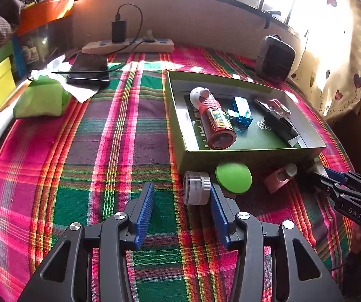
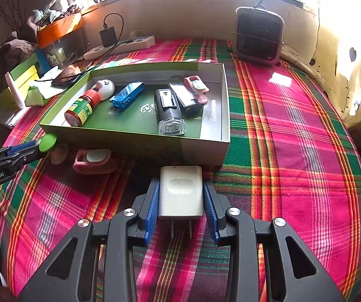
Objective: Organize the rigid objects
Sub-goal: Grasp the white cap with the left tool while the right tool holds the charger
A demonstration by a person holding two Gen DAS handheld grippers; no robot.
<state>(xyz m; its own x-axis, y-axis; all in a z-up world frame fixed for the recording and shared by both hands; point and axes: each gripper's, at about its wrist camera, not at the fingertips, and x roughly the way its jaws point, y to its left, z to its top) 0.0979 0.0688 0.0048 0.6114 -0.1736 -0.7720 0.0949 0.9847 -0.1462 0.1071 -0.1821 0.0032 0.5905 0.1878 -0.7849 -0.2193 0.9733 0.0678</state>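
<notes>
A green open box point(image 1: 251, 154) point(image 2: 135, 139) lies on the plaid cloth and holds a red bottle point(image 1: 218, 123) point(image 2: 81, 108), a blue case point(image 1: 242, 112) point(image 2: 127, 94), a white round item point(image 2: 105, 88), a black stamp-like item point(image 2: 168, 110) and a pink clip point(image 2: 196, 86). My right gripper point(image 2: 180, 196) is shut on a white plug adapter point(image 2: 180, 191) just in front of the box. My left gripper point(image 1: 183, 198) is open; a small clear jar point(image 1: 196, 188) stands against its right finger. A green round lid point(image 1: 233, 178) and a pink holder point(image 1: 279, 177) point(image 2: 92, 161) lie by the box front.
A power strip point(image 1: 130, 46) with a charger, a phone point(image 1: 88, 69), tissue and a green cloth point(image 1: 41, 98) lie at the left back. A small heater point(image 2: 258, 35) stands at the back right. Boxes and clutter line the left side.
</notes>
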